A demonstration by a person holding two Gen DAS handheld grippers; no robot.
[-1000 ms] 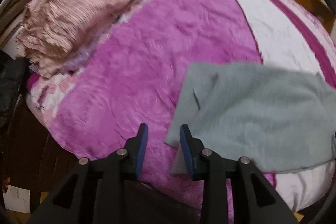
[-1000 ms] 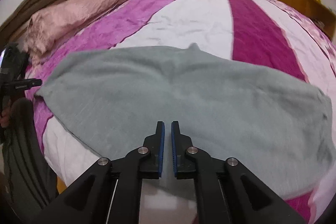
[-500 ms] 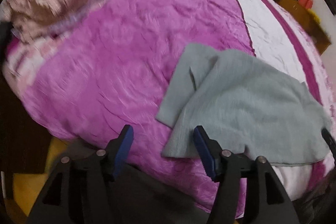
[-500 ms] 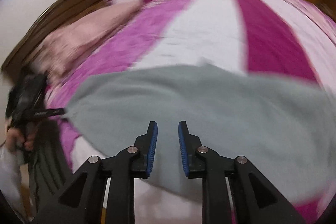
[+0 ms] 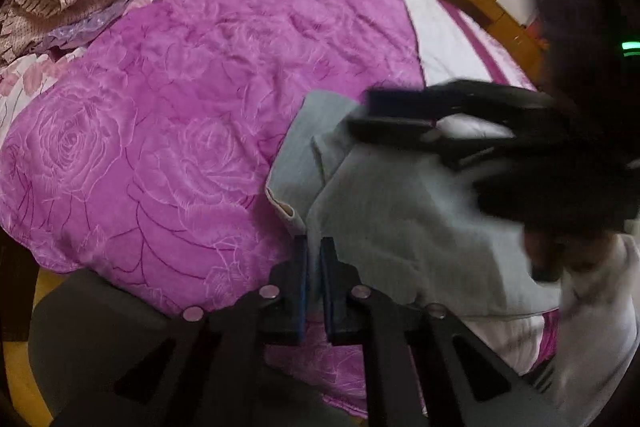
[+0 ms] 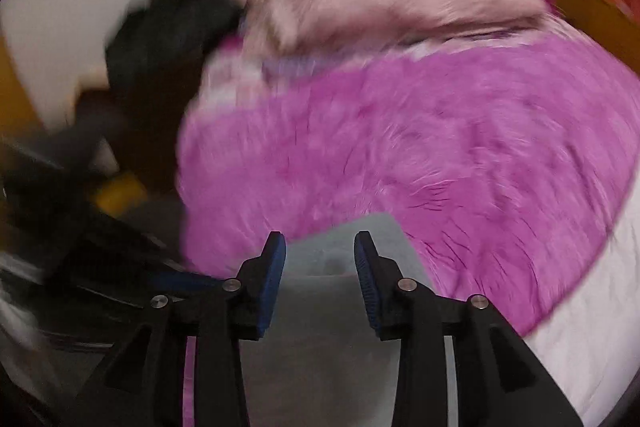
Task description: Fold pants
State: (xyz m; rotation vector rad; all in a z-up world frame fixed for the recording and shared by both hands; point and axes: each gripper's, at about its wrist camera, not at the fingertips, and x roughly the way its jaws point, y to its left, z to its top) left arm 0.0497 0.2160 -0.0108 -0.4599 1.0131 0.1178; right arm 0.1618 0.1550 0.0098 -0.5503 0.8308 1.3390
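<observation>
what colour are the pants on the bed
Pale grey-green pants, lying on the magenta rose-patterned blanket; clearest in the left wrist view.

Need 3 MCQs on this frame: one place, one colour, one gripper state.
1. Where do the grey pants lie?
A. on the pillow
B. on the bedspread
C. on the floor

2. What colour is the bedspread under the waist end?
A. purple-pink
B. green
C. black

3. How is the left gripper?
A. wide open over the pillow
B. out of view
C. shut on the pants' edge

B: cloth spreads flat on the bed.
A: rose-patterned purple-pink plush.
C: grey cloth sits pinched between its blue pads.
</observation>
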